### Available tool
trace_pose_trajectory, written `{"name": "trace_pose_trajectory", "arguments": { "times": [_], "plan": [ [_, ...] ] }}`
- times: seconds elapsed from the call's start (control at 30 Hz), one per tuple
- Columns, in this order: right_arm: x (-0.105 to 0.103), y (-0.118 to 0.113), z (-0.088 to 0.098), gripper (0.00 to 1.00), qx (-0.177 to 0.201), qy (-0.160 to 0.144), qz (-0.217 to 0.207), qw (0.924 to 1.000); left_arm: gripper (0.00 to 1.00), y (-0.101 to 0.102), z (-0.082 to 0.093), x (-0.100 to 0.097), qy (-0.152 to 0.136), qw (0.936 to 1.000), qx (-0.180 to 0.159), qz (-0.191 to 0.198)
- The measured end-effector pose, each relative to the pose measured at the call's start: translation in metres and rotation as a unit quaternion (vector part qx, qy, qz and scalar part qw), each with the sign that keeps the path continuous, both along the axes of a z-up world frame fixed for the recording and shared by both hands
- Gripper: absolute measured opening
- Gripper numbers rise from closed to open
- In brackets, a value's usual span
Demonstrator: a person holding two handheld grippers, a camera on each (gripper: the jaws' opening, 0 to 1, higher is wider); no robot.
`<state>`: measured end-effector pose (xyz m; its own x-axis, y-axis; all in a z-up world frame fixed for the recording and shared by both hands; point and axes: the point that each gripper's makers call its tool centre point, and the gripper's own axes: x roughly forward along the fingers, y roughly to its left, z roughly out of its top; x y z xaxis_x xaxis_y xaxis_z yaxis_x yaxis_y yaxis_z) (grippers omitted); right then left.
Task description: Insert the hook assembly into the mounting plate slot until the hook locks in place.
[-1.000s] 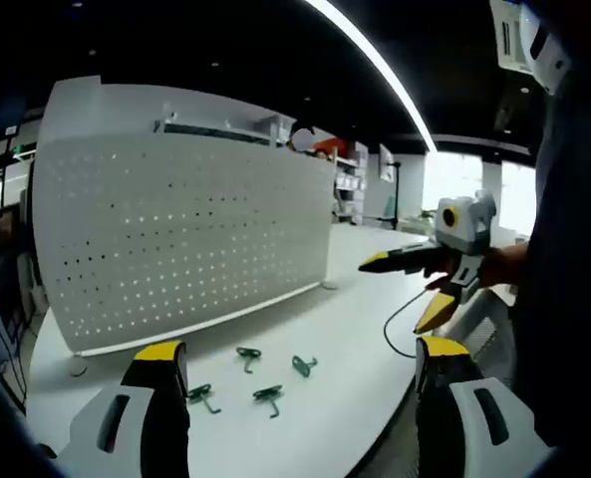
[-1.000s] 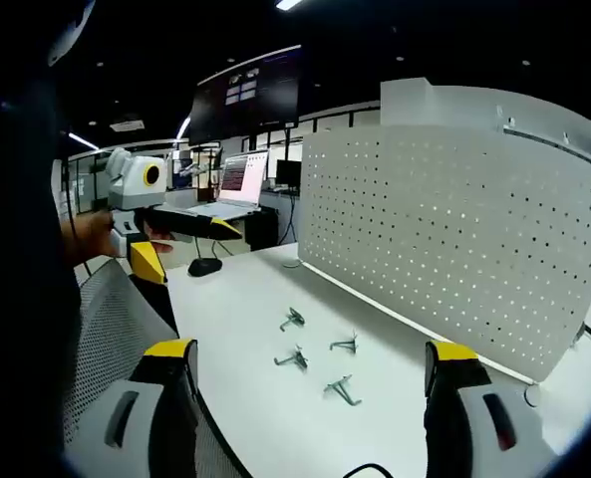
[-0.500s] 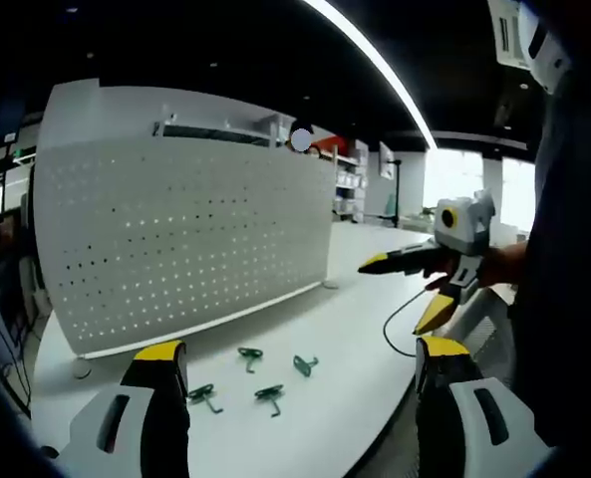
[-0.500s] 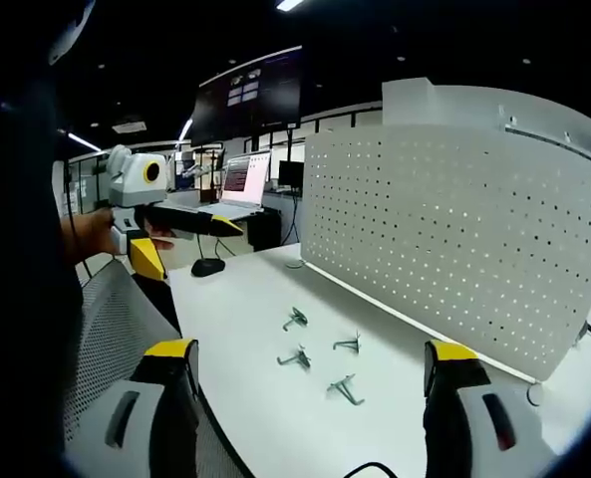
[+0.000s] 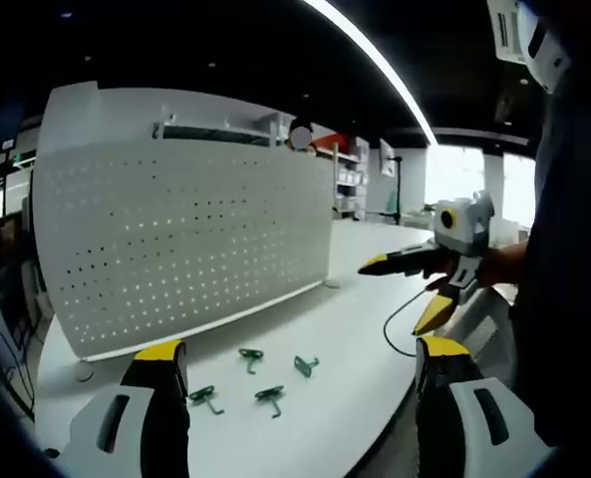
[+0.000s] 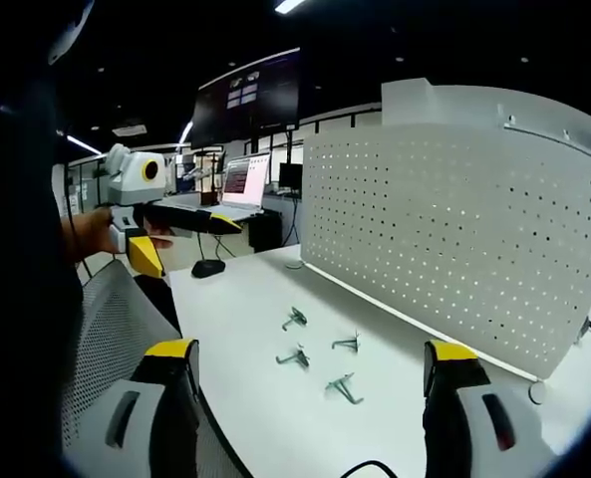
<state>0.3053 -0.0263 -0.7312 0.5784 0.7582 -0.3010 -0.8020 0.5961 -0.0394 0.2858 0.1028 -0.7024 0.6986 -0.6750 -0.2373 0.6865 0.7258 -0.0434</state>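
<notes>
Hooks, four of them, lie loose on the white surface in your left gripper view: one nearest your left tool's near jaw, one closer to the pegboard, one toward the front edge, and one further right. None touches another, and none touches the pegboard, which stands upright along the back edge of the surface. Your left tool is released, jaws spread wide and holding nothing, above the front edge. Your right tool comes in from the right, also released, its yellow tips apart, hanging over the right end of the surface; a black cable loops beneath it.

In your right gripper view the same hooks sit mid-surface, well apart from the pegboard standing to the right. Your right tool is released and empty. Your left tool shows at left, jaws parted, beside a mesh chair. A laptop and a mouse sit at the far end.
</notes>
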Motion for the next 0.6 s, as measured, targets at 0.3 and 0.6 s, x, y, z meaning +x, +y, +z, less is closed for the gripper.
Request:
{"name": "trace_pose_trajectory", "arguments": {
  "times": [0.3,0.6],
  "plan": [
    [0.0014,-0.0007,-0.0013,0.91,0.002,0.001,0.002,1.0000,0.97,-0.0017,-0.0015,0.0008,0.001,1.0000,0.004,0.000],
    [0.0010,-0.0023,-0.0032,0.91,0.000,0.003,0.003,1.0000,0.97,-0.0028,-0.0027,0.0001,0.001,1.0000,0.006,-0.003]
  ]
}}
